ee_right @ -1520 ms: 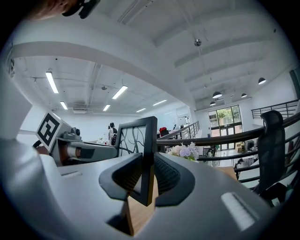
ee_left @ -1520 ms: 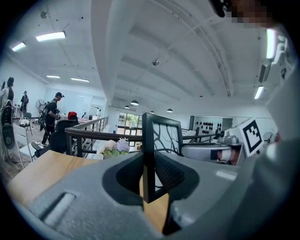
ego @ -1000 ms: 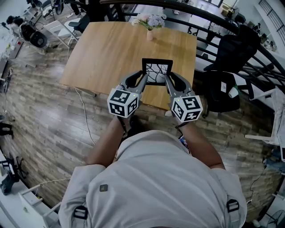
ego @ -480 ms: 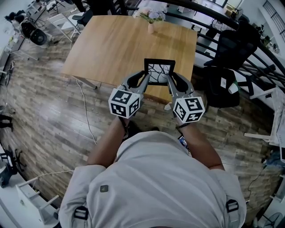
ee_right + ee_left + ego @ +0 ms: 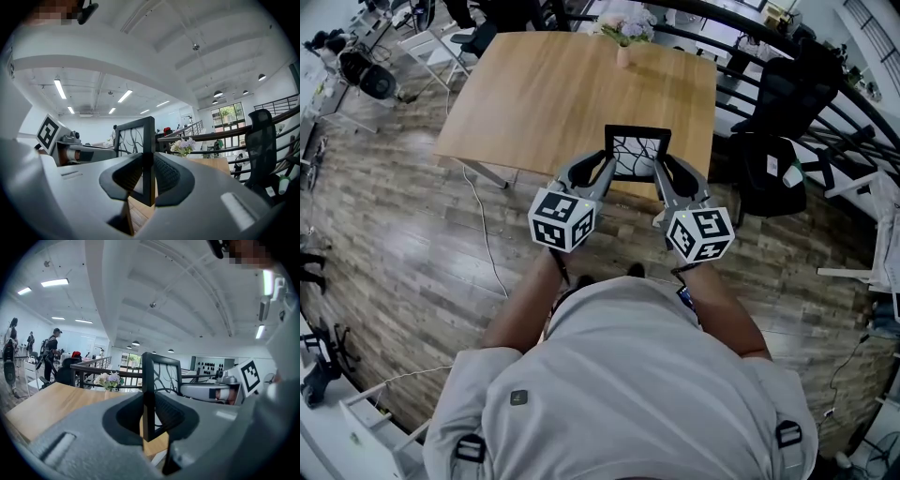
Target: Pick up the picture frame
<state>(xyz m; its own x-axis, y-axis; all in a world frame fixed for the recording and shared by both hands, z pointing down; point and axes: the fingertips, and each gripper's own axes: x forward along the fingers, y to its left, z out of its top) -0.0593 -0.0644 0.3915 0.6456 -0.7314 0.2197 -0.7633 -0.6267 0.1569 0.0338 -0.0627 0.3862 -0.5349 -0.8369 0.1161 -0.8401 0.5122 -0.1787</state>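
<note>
The picture frame [image 5: 637,153] is black, with a white picture of dark branching lines. It hangs upright above the near edge of the wooden table [image 5: 553,94], held by both sides. My left gripper [image 5: 607,169] is shut on its left edge, which stands between the pads in the left gripper view [image 5: 148,401]. My right gripper [image 5: 660,169] is shut on its right edge, which runs down between the pads in the right gripper view [image 5: 149,176]. Each gripper view shows the other gripper beyond the frame [image 5: 161,373], [image 5: 133,136].
A small vase of flowers [image 5: 624,33] stands at the table's far edge. A black office chair [image 5: 783,103] and a dark railing lie to the right. Wood-pattern floor [image 5: 412,244] surrounds the table, with a cable [image 5: 483,244] on it. People stand far off at the left [image 5: 50,355].
Both grippers have carried the frame back from the table toward the person. The table's near edge has slid up the head view and more floor shows beneath the frame. The grips are unchanged.
</note>
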